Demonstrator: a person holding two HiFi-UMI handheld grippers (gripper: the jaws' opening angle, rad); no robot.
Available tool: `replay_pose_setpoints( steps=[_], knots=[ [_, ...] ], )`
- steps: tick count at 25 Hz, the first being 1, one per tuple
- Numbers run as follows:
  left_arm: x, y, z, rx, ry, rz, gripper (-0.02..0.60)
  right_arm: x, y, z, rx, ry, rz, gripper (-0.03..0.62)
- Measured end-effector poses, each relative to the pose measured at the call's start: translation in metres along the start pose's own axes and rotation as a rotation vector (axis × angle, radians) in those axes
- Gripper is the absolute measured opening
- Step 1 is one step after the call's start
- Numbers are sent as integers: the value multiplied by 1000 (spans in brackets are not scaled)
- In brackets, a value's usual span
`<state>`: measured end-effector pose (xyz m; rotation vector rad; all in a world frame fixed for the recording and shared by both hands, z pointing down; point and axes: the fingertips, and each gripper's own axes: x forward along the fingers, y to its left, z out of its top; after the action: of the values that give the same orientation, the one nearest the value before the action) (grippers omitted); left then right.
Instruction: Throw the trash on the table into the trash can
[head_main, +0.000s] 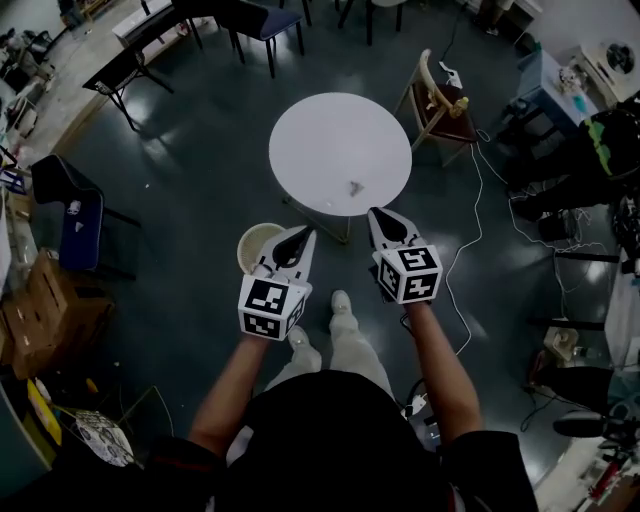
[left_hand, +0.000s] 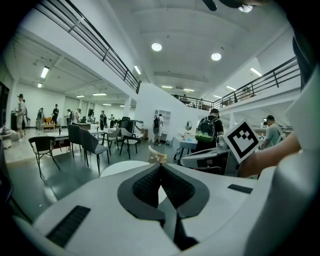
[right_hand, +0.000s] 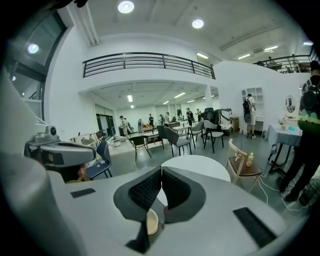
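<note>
A round white table stands ahead of me on the dark floor. One small crumpled piece of trash lies near its front edge. A cream trash can sits on the floor at the table's front left; in the right gripper view it shows through the gap under the jaws. My left gripper hovers over the can's right rim, jaws shut and holding nothing. My right gripper is at the table's front edge, just right of the trash, also shut and holding nothing.
A wooden chair with a bottle on its seat stands right of the table. A blue chair and cardboard boxes are at the left. White cables trail over the floor at the right. People and more chairs fill the far hall.
</note>
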<state>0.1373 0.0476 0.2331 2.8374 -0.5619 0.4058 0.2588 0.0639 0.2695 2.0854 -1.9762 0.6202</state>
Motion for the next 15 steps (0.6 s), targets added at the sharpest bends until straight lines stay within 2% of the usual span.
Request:
replay_pose_setpoints(
  steps=[15],
  knots=[
    [84, 39, -34, -87, 99, 140, 14, 107, -84, -57, 13, 163, 21, 21]
  ],
)
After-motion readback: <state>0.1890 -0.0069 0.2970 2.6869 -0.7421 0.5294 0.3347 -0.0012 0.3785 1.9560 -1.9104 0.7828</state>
